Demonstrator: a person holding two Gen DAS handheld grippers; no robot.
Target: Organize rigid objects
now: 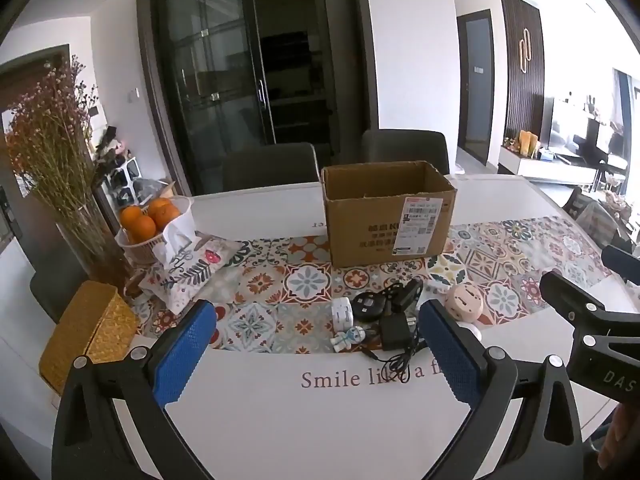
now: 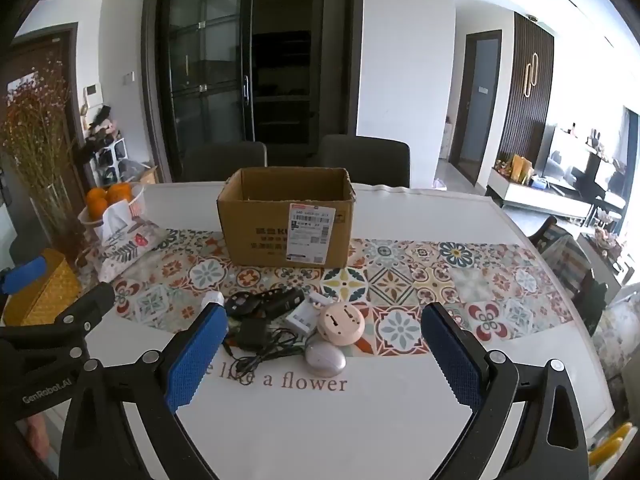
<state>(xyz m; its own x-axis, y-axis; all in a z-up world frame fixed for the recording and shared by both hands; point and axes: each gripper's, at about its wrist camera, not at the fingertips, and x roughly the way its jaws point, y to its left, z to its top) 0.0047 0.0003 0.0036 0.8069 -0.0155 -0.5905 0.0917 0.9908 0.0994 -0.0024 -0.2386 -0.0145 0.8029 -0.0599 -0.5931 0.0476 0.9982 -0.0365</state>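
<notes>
An open cardboard box (image 1: 386,210) (image 2: 286,216) stands on the patterned runner at the table's middle. In front of it lies a small cluster: a black charger with cable (image 1: 394,334) (image 2: 250,334), a black round device (image 1: 368,304) (image 2: 240,303), a white adapter (image 1: 341,308) (image 2: 302,316), a pink round piece (image 1: 464,300) (image 2: 341,322), a small astronaut figure (image 1: 349,338) and a pale oval case (image 2: 325,359). My left gripper (image 1: 320,352) hovers open just short of the cluster. My right gripper (image 2: 324,354) is open too, with the oval case low between its blue pads.
A basket of oranges (image 1: 150,220) (image 2: 108,200), a floral tissue pouch (image 1: 188,270), a glass vase of dried flowers (image 1: 52,160) and a yellow woven box (image 1: 86,334) crowd the left side. Two dark chairs (image 1: 404,148) stand behind the table (image 1: 304,412).
</notes>
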